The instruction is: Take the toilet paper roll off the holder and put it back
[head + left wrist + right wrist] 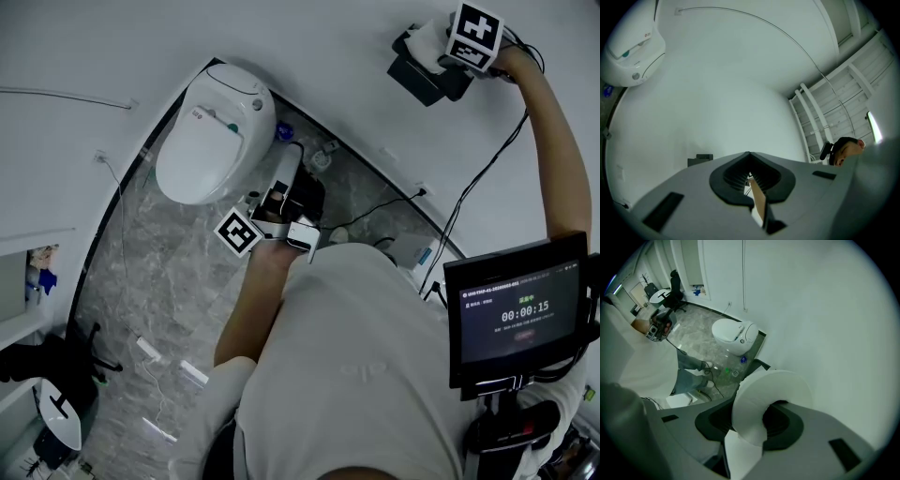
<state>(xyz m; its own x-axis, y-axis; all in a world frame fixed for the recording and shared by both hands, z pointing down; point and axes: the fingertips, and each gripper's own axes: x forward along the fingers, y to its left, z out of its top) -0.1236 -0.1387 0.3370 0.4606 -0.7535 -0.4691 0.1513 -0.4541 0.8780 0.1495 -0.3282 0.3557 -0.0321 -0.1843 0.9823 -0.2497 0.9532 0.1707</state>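
Note:
The white toilet paper roll (773, 390) sits squeezed between the two dark pads of my right gripper (752, 423), with a loose sheet hanging down. In the head view this right gripper (441, 52) is raised high against the white wall, and the roll (427, 39) is right at the black holder (422, 82). Whether the roll rests on the holder I cannot tell. My left gripper (286, 187) hangs low in front of the body, above the floor near the toilet (211, 131). Its jaws (750, 176) stand together with nothing gripped, facing the bare wall.
A white toilet (733, 336) stands in the corner on the grey marble floor (169, 272), with small bottles beside it. Cables and a power strip (150, 352) lie on the floor. A monitor with a timer (520, 314) stands at the right; a chair and a round table (56, 412) at lower left.

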